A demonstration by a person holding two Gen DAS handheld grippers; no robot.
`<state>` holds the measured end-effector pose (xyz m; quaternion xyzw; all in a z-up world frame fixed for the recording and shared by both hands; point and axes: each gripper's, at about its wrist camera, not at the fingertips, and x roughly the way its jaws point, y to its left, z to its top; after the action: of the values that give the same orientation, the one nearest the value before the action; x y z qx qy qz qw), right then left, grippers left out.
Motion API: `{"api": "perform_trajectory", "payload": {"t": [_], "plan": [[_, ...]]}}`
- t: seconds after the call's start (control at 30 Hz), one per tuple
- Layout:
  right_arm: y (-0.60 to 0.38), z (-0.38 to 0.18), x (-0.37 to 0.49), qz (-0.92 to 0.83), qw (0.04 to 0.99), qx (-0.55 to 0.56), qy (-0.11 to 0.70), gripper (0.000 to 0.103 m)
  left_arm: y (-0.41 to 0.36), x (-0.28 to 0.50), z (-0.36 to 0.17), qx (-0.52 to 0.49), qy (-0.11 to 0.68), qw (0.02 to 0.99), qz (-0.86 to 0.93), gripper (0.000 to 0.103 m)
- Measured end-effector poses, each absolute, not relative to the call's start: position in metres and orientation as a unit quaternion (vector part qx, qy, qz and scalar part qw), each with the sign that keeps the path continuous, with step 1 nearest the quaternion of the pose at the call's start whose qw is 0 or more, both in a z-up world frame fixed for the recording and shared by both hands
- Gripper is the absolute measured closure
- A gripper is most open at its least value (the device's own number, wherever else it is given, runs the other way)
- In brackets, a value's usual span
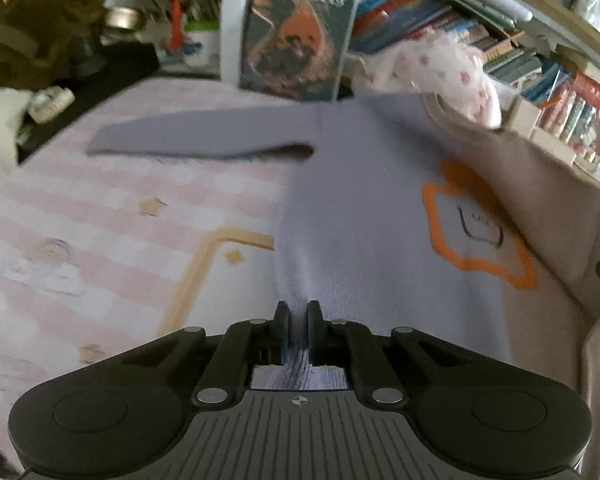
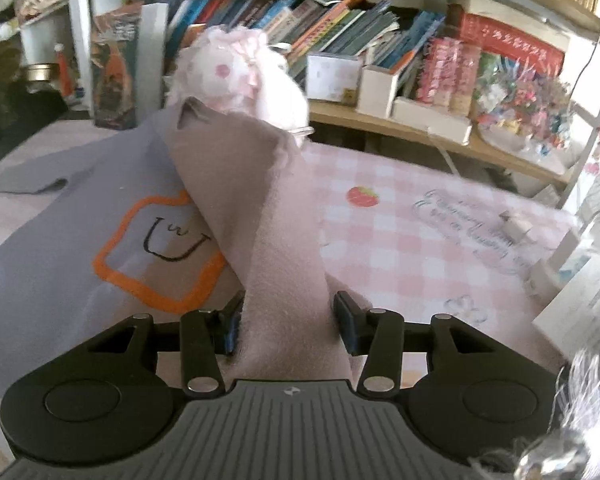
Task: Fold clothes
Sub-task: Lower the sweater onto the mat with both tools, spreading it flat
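Grey sweatshirt (image 1: 360, 208) lying on pink checked cloth (image 1: 100, 240); left gripper (image 1: 298, 332) pinching its near hem; right gripper (image 2: 288, 320) standing partly open around folded-over flap (image 2: 260, 208), pads not pressing

Left of the sweater (image 1: 360, 208), the checked cloth (image 1: 100, 240) lies open; only the spread sleeve (image 1: 204, 136) crosses it. Far edge blocked by plush toy (image 2: 240, 76), upright book (image 1: 300, 32), bookshelf (image 2: 420, 60). Right side: bare cloth up to white boxes (image 2: 572, 272).

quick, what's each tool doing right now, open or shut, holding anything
Left tool: shut on the grey sweatshirt.
Right tool: open, with the sweatshirt's folded-over pink inside between its fingers, not pinched.
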<state>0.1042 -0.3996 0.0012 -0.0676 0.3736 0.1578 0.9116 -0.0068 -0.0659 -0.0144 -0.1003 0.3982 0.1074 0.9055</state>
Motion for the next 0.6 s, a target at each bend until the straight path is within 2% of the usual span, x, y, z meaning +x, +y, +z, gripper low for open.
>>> {"api": "perform_trajectory", "payload": {"t": [0.17, 0.27, 0.37, 0.5, 0.53, 0.6], "plan": [[-0.394, 0.001, 0.095, 0.210, 0.888, -0.046, 0.407, 0.082, -0.041, -0.030, -0.008, -0.095, 0.406, 0.896, 0.151, 0.096], [-0.396, 0.005, 0.098, 0.250, 0.870, -0.041, 0.423, 0.091, -0.030, -0.041, -0.011, -0.098, 0.412, 0.889, 0.174, 0.096], [-0.402, 0.016, 0.114, 0.242, 0.877, -0.069, 0.410, 0.091, -0.019, -0.052, -0.011, -0.104, 0.409, 0.885, 0.196, 0.096], [-0.406, 0.019, 0.157, 0.146, 0.906, -0.183, 0.352, 0.088, -0.008, -0.060, -0.012, -0.116, 0.408, 0.881, 0.210, 0.098], [-0.406, 0.018, 0.168, 0.119, 0.909, -0.213, 0.338, 0.085, -0.007, -0.060, -0.013, -0.115, 0.409, 0.880, 0.212, 0.098], [-0.402, 0.011, 0.189, 0.058, 0.905, -0.271, 0.323, 0.070, -0.009, -0.060, -0.014, -0.111, 0.411, 0.881, 0.207, 0.098]]}}
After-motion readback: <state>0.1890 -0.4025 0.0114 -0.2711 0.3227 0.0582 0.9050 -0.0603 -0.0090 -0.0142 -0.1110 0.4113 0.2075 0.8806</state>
